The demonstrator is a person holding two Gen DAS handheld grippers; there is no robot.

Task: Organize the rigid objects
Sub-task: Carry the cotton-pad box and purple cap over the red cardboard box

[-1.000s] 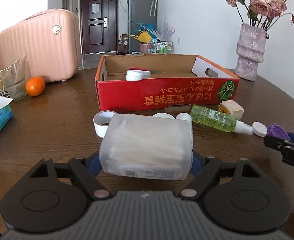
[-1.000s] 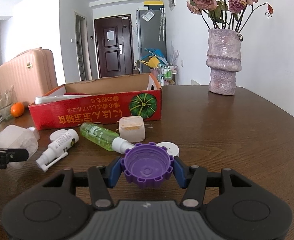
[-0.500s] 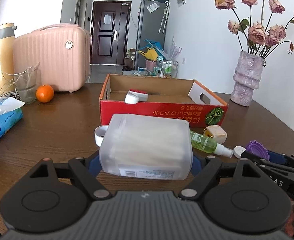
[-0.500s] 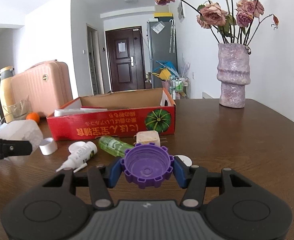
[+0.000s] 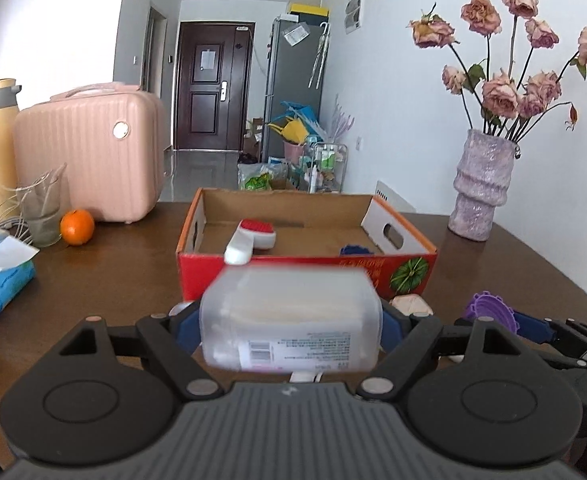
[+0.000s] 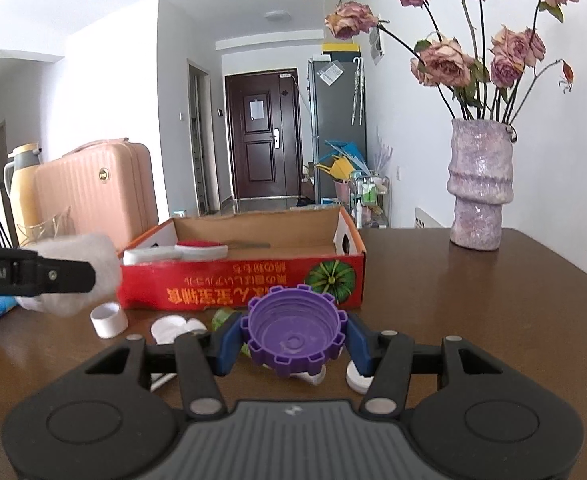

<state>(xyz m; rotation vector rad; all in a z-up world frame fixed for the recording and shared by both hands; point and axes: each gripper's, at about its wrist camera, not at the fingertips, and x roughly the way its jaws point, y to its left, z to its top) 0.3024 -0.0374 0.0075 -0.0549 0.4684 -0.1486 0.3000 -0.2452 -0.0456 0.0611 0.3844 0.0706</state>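
Your left gripper [image 5: 291,322] is clamped on a translucent plastic container [image 5: 291,316], blue pads pressed to its two short sides, printed label facing the camera. The container is off the table and blurred at its far edge. Beyond it stands the red cardboard box [image 5: 305,272], open at the top, its near wall partly covered by the container. Inside the box: a white brush with a red head [image 5: 251,238] toward the left, and a dark blue object [image 5: 355,249] toward the right, kind not clear.

Your right gripper [image 6: 293,340] grips a purple toothed cap [image 6: 293,334], open side toward the camera, blue pads on either flank. It is held in front of the box's near wall [image 6: 241,280], lower than its rim. In the left wrist view the same cap [image 5: 491,310] shows to the right of the container.

On the table [image 6: 473,300] ahead of the box: a white tape ring [image 6: 109,319] and a white round lid [image 6: 173,327]. A purple vase [image 6: 479,188] with dried roses stands far right; an orange [image 5: 77,227] and a pink suitcase [image 5: 89,160] are far left.
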